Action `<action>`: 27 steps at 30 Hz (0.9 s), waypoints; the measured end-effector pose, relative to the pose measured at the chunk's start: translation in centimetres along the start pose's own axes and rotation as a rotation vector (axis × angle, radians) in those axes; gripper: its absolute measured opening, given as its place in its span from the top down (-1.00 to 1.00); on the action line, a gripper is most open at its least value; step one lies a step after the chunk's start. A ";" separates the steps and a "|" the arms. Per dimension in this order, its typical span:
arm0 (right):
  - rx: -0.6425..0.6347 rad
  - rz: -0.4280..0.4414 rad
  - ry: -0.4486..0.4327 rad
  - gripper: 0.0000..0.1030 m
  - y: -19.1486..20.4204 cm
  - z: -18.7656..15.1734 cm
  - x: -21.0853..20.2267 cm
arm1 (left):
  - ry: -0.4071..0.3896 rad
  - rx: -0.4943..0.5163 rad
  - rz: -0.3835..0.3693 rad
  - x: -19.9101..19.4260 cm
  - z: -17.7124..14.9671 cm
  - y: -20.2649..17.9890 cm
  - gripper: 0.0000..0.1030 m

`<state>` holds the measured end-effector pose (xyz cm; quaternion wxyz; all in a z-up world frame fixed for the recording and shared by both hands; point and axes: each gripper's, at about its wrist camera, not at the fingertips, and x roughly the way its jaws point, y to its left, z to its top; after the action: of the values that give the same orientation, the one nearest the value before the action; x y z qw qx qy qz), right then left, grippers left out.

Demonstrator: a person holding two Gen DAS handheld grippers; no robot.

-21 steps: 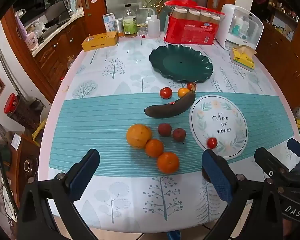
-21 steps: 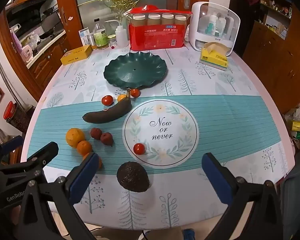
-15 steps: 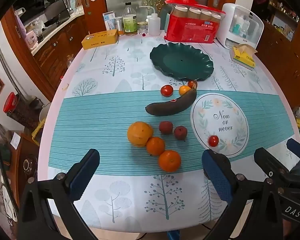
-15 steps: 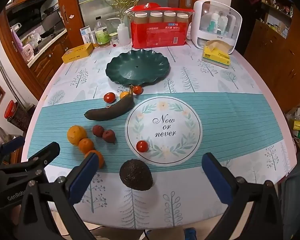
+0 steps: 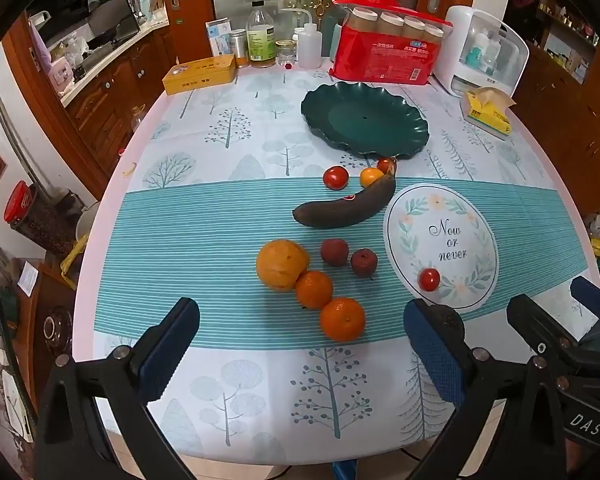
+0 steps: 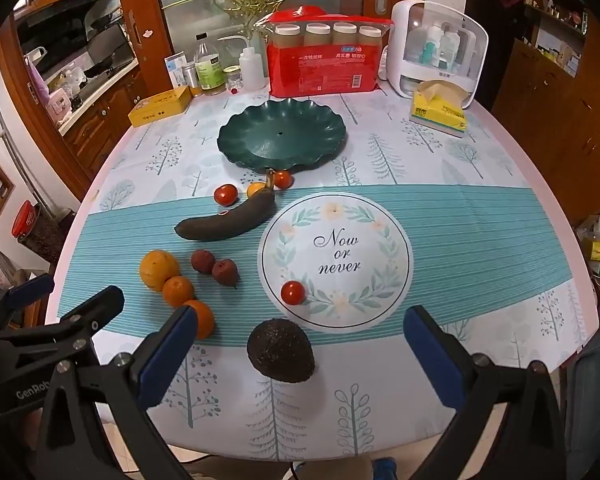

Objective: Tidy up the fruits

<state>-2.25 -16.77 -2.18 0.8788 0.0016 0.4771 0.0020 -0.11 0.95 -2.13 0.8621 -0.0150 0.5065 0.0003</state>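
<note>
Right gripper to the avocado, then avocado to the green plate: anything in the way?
Nothing sits between the open right gripper and the avocado. On the way to the green plate, a cherry tomato lies ahead, and the dark banana with small tomatoes crowds the plate's near rim.

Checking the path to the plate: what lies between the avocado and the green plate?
In the right wrist view, a tomato on the printed circle lies between the avocado and the green plate.
</note>
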 end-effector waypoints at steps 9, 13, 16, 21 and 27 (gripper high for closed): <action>0.000 0.003 -0.003 -0.99 -0.1 0.1 -0.2 | 0.006 0.000 -0.012 -0.2 0.4 0.3 -0.97; -0.002 0.007 -0.007 -0.99 -0.2 0.3 -0.4 | 0.008 -0.001 -0.012 -0.2 0.3 0.3 -0.97; -0.004 0.010 -0.006 -0.99 -0.2 0.3 -0.5 | 0.016 -0.002 -0.015 -0.3 0.4 0.2 -0.97; -0.004 0.012 -0.007 -0.99 -0.1 0.2 -0.5 | 0.018 0.000 -0.013 -0.4 0.4 0.2 -0.97; -0.007 0.012 -0.011 -0.99 0.0 -0.1 -0.5 | 0.018 -0.001 -0.014 -0.4 0.4 0.2 -0.97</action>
<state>-2.62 -16.77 -1.82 0.8814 0.0014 0.4724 0.0089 0.05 1.16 -1.62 0.8575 -0.0188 0.5141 -0.0057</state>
